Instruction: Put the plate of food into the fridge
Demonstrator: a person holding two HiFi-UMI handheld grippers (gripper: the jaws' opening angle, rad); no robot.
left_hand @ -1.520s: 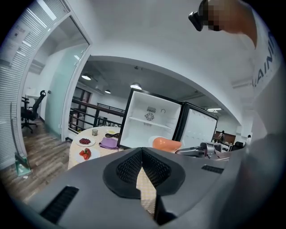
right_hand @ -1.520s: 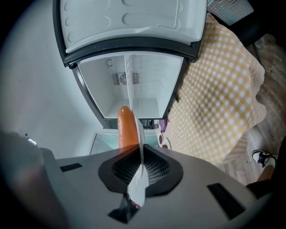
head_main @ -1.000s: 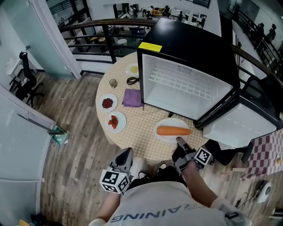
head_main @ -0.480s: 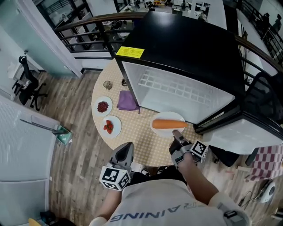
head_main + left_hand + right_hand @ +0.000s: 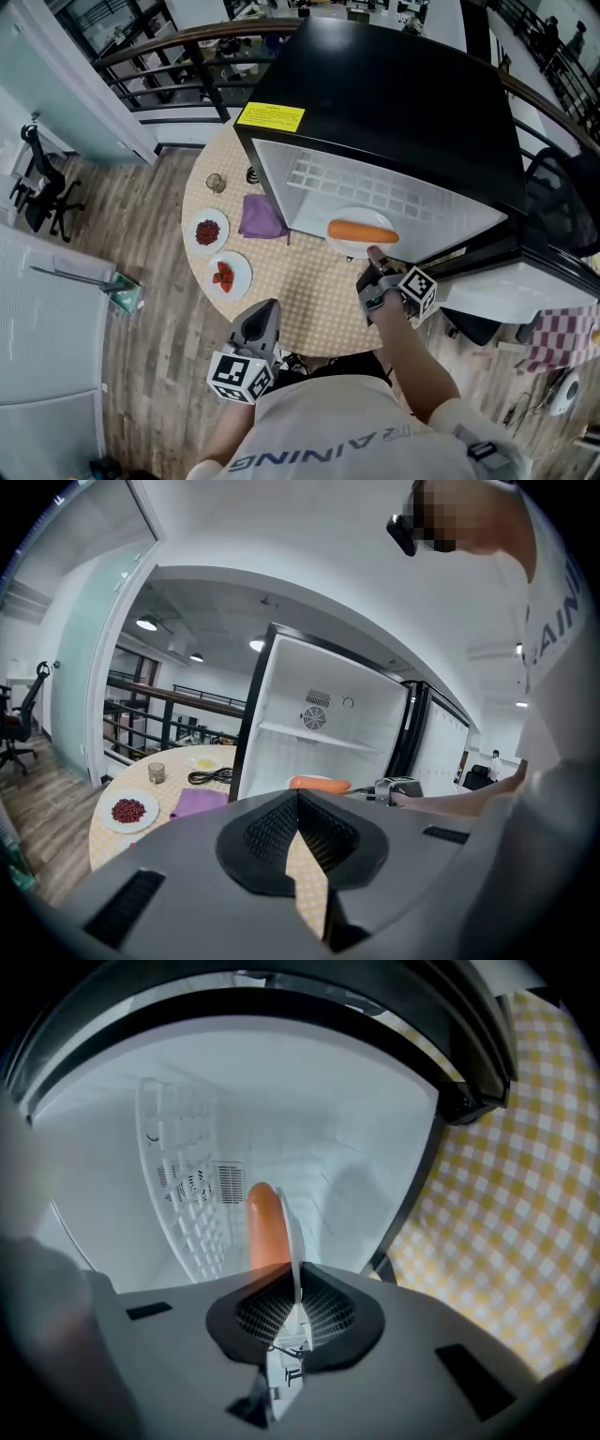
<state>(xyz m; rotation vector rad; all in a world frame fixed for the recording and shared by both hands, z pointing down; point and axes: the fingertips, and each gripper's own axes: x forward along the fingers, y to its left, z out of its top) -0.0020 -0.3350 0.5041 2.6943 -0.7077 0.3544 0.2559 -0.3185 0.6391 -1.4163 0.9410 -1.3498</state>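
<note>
A white plate [image 5: 360,234] with a long orange piece of food [image 5: 362,231] hangs at the mouth of the open black fridge [image 5: 394,94], over its lower edge. My right gripper [image 5: 374,255] is shut on the plate's near rim. In the right gripper view the plate [image 5: 293,1232] shows edge-on between the pads of the right gripper [image 5: 298,1283], with the food [image 5: 265,1227] to its left and the white fridge inside [image 5: 187,1147] behind. My left gripper [image 5: 260,322] hangs below the table's near edge, shut and holding nothing; the left gripper [image 5: 298,795] faces the fridge [image 5: 319,733].
The round checked table [image 5: 309,291] carries two small plates of red food [image 5: 207,231] [image 5: 228,275], a purple cloth [image 5: 259,217], a glass [image 5: 216,183] and a black cable [image 5: 251,174] left of the fridge. The fridge door [image 5: 525,281] stands open at the right.
The right gripper has lifted the plate off the table and carried it forward to the fridge opening. The left gripper has stayed low by the table's edge.
</note>
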